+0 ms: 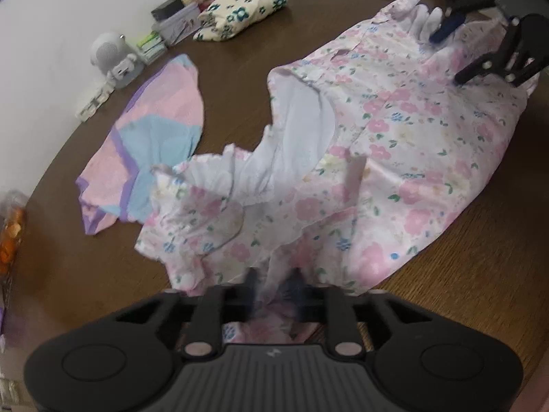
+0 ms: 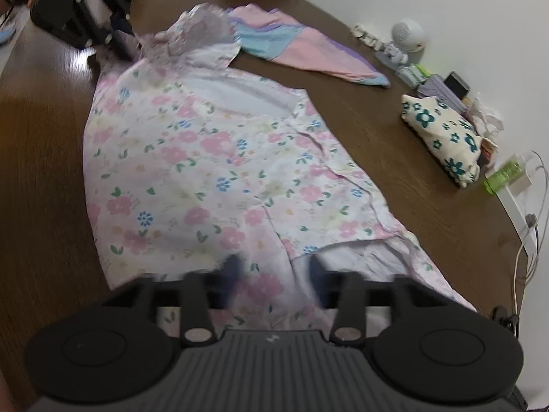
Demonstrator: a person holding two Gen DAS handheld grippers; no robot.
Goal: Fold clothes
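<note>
A dark brown wooden table (image 2: 394, 158) fills both views and meets a plain white wall (image 1: 68, 10) along its far edge. Spread across it lies the pink floral garment (image 2: 192, 171), running from one claw to the other. The left gripper (image 1: 274, 283) is clenched on the ruffled end of this garment, bunched fabric rising just ahead of its fingers. The right gripper (image 2: 272, 276) has its fingers spread apart, resting on the opposite end with cloth between and beneath them. Ahead and to the left of the left claw lies a pink, blue and purple garment (image 1: 144, 137), flat and just beside the ruffles. Farther off, near the wall, sits a folded cream cloth with teal flowers (image 1: 240, 10), with a small white speaker (image 1: 109, 51) and a clutter of small boxes (image 1: 171, 20) lined up beside it.
</note>
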